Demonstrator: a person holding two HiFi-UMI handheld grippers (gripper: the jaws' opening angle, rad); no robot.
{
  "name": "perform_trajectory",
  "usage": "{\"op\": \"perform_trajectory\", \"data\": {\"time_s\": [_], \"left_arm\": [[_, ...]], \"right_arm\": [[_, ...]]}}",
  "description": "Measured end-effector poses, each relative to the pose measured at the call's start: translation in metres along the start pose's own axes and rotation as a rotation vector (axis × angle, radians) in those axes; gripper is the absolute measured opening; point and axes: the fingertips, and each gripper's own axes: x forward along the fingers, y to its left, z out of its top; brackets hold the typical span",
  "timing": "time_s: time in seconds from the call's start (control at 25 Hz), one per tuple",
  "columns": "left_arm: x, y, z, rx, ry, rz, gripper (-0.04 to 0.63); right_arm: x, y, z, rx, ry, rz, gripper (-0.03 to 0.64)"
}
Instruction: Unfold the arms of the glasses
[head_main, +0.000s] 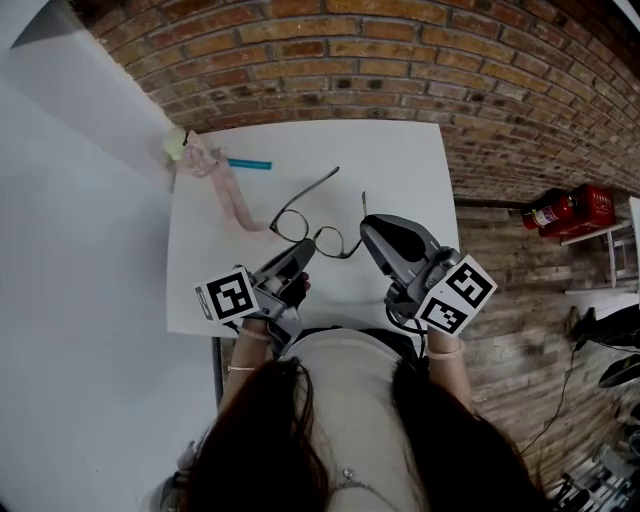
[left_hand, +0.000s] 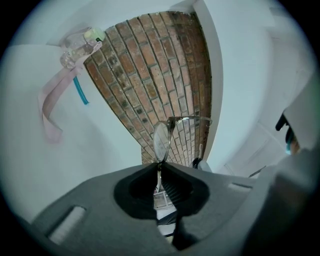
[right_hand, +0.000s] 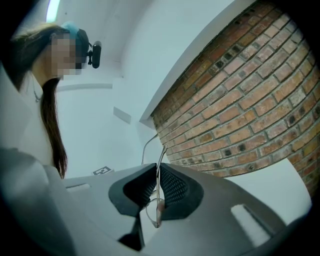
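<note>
Left gripper's (head_main: 300, 254) jaws pinch one lens rim; right gripper's (head_main: 371, 233) jaws clamp the other end. The glasses (head_main: 292, 226) span between them.

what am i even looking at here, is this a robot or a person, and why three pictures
There is no robot here. A person holds a hand-held tool with two jaws in each hand, and the cube of square markers on each is part of that tool. The head view comes from a camera on the person's head, looking steeply down. The other two views come from cameras riding on the grippers, each looking along its own jaws.

The left gripper and the right gripper are both shut on a pair of thin-framed glasses, held between them over a white table. Each gripper view shows the thin frame pinched between the pads.

On the table lie a pink ribbon, a teal stick and a small clear object at the far corner. A red fire extinguisher sits off to the right.
</note>
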Motion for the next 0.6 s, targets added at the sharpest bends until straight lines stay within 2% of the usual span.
{"op": "perform_trajectory", "data": {"time_s": [0.12,0.36,0.6], "left_arm": [[0.002,-0.007,-0.002,-0.066,-0.018,-0.029,0.023],[-0.002,0.001,0.003,0.028,0.001,0.001,0.023],[0.001,-0.010,0.002,-0.080,-0.034,-0.059,0.023]], "right_arm": [[-0.002,-0.001,0.004,0.011,-0.012,0.000,0.026],[-0.004,-0.003,0.005,0.023,-0.024,-0.003,0.026],[-0.007,-0.004,0.009,0.047,-0.046,0.000,0.026]]}}
